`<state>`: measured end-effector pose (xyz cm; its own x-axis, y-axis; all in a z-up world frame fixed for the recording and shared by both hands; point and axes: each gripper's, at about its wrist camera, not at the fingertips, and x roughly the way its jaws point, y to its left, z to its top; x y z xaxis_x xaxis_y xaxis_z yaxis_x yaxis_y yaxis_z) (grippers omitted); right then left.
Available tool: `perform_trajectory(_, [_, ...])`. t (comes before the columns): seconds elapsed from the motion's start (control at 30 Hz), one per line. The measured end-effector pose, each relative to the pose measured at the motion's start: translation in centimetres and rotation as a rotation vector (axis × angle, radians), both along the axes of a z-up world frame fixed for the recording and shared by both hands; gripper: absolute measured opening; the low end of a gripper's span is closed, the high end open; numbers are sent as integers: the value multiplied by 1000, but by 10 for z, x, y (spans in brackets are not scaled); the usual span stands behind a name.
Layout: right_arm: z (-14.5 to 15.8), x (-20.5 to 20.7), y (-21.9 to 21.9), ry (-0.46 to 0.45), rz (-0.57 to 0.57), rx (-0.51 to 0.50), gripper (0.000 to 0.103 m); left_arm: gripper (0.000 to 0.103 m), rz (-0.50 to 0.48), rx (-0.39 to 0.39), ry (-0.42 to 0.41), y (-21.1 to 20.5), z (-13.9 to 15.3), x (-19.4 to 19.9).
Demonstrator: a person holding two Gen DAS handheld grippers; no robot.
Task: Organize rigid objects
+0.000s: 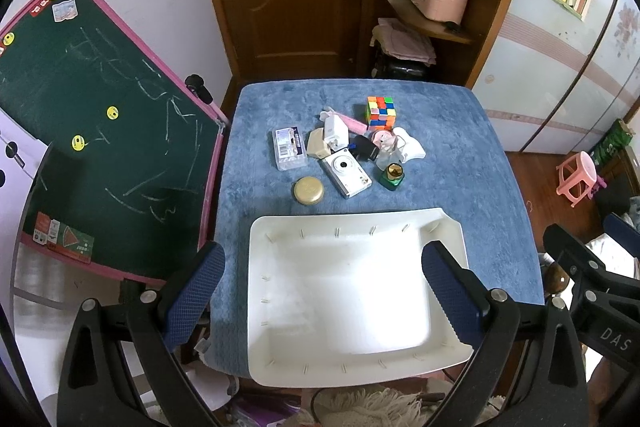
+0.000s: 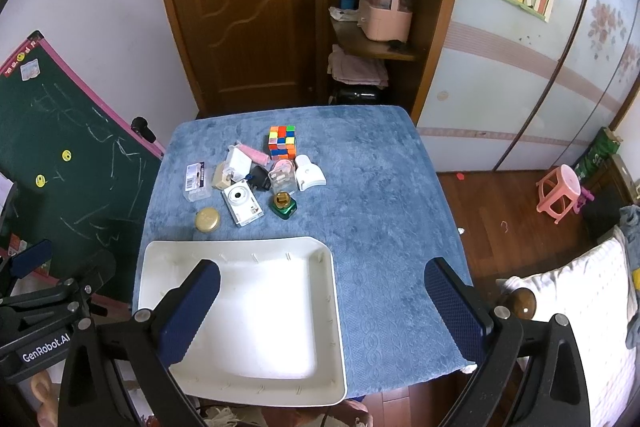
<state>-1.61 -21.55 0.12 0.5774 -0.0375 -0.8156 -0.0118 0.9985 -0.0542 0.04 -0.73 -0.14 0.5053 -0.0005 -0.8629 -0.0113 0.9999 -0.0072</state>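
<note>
With both the left gripper (image 1: 324, 291) and right gripper (image 2: 322, 311) spread wide and empty above the bare white tray (image 1: 256, 239), start on the loose gold tin (image 1: 308, 190) nearest the tray, since the pile behind the camera (image 1: 346, 173) looks tangled.

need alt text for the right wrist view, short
An empty white tray sits at the near edge of a table covered by a blue cloth, with the open right claw hovering above it, holding nothing. Behind the tray lies a cluster of small items, including a Rubik's cube, a white camera, a gold round tin and a green bottle with a gold cap.
</note>
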Motion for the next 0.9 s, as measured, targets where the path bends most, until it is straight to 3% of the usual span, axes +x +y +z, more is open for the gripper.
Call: perform_trajectory(0.9, [1, 1, -3, 2, -7, 4, 102, 99, 0, 0, 1, 1, 1, -1])
